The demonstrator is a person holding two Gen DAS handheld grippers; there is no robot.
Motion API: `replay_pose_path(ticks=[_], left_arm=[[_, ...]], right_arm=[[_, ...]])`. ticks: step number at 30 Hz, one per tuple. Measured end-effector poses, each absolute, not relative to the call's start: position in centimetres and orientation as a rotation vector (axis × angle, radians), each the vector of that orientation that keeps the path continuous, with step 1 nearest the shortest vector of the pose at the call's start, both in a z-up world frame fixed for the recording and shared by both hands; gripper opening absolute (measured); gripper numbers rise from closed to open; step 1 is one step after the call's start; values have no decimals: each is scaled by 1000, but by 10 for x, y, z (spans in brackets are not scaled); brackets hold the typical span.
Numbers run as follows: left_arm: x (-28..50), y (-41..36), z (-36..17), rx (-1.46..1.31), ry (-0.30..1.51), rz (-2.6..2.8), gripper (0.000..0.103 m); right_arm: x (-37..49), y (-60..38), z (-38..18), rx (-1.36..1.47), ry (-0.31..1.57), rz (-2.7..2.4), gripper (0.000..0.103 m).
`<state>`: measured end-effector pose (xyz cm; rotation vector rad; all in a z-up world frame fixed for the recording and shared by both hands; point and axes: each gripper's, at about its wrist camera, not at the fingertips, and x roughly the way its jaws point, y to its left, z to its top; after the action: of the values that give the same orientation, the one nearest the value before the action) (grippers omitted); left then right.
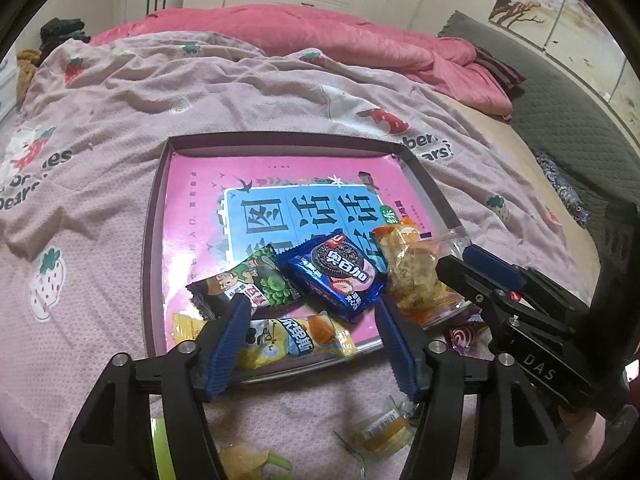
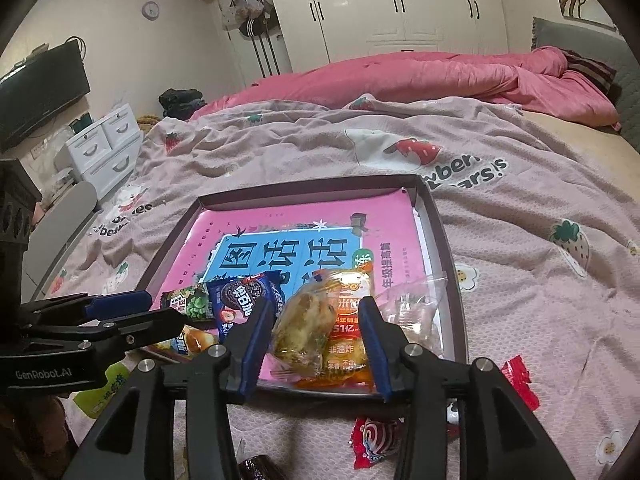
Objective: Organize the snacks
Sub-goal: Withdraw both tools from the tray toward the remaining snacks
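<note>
Jaws of the left gripper [image 1: 310,312] stand released, nothing between the blue ribbed pads; just past their tips lie the blue glossy cookie packet [image 1: 335,276] and the dark green-pea snack packet [image 1: 244,284], with the long yellow cake wrapper [image 1: 288,340] directly below the gap, its long axis running across the jaw line. Jaws of the right gripper [image 2: 312,312] are also apart and clear of contact; the clear bag of golden fried pieces [image 2: 304,328] lies between and just beyond them, resting on the orange rice-cracker packet [image 2: 346,320].

All five snacks sit at the near edge of the shallow dark-rimmed cardboard tray [image 2: 436,216], on its pink and blue printed liner. Outside the tray, on the pink strawberry bedsheet [image 1: 100,120], lie loose items: a red swirl candy [image 2: 374,440] and a red wrapper [image 2: 520,384], nearer the right gripper, and a small orange jelly cup [image 1: 384,432], nearer the left. These probably come next.
</note>
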<state>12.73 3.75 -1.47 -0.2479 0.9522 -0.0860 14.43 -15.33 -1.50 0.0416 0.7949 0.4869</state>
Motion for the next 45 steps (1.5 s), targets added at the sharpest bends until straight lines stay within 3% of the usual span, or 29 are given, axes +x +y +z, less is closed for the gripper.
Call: replay_pose_path(ticks=[22, 45], left_arm=[[117, 40, 2, -240, 922, -71, 75], [100, 36, 19, -221, 895, -84, 76]], right_arm=[[128, -161, 11, 42, 736, 500, 51], [105, -157, 23, 25, 707, 533, 57]])
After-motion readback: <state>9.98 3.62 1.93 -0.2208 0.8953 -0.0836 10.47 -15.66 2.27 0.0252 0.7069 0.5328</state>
